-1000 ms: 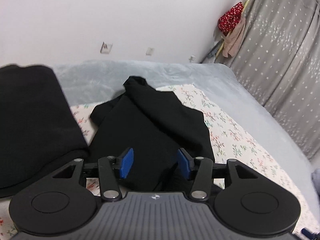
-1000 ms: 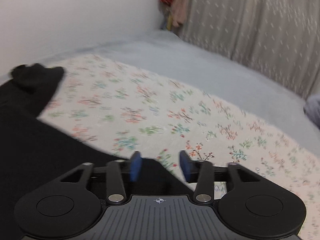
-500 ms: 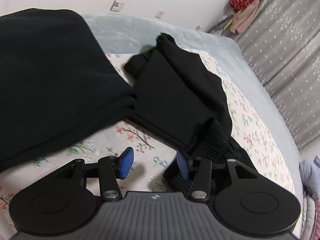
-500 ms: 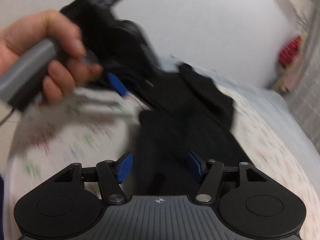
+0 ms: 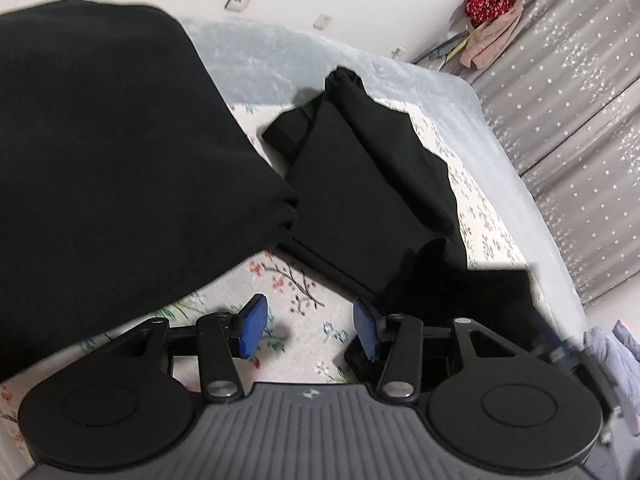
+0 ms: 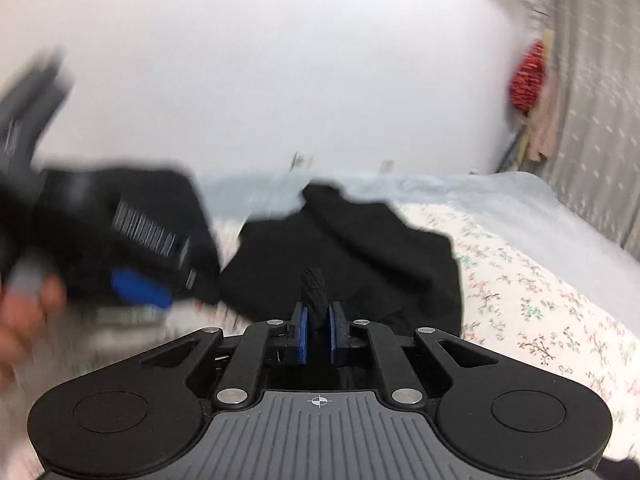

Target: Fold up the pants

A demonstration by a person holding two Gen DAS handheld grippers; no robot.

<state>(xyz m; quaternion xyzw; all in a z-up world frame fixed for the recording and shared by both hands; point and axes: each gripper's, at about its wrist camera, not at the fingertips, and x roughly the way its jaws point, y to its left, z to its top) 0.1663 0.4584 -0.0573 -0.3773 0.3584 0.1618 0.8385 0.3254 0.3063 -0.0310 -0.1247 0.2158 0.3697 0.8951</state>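
Observation:
Black pants (image 5: 372, 184) lie on the floral sheet (image 5: 296, 300), legs reaching toward the far wall; they also show in the right wrist view (image 6: 360, 248). My left gripper (image 5: 310, 328) is open and empty above the sheet, its right pad beside the ribbed waistband (image 5: 432, 280). My right gripper (image 6: 316, 328) is shut on a bunched piece of the waistband (image 6: 313, 288). The left gripper and the hand holding it appear blurred at the left of the right wrist view (image 6: 132, 264).
A large folded black cloth (image 5: 100, 168) lies left of the pants. The bed has a grey blanket (image 5: 280, 64) by the white wall. Grey curtains (image 5: 580, 100) hang at right, with red and pink clothes (image 5: 492, 20) in the corner.
My right gripper has closed on the pants' waistband; it was open half a second ago. My left gripper has stayed open, over nearly the same patch of sheet.

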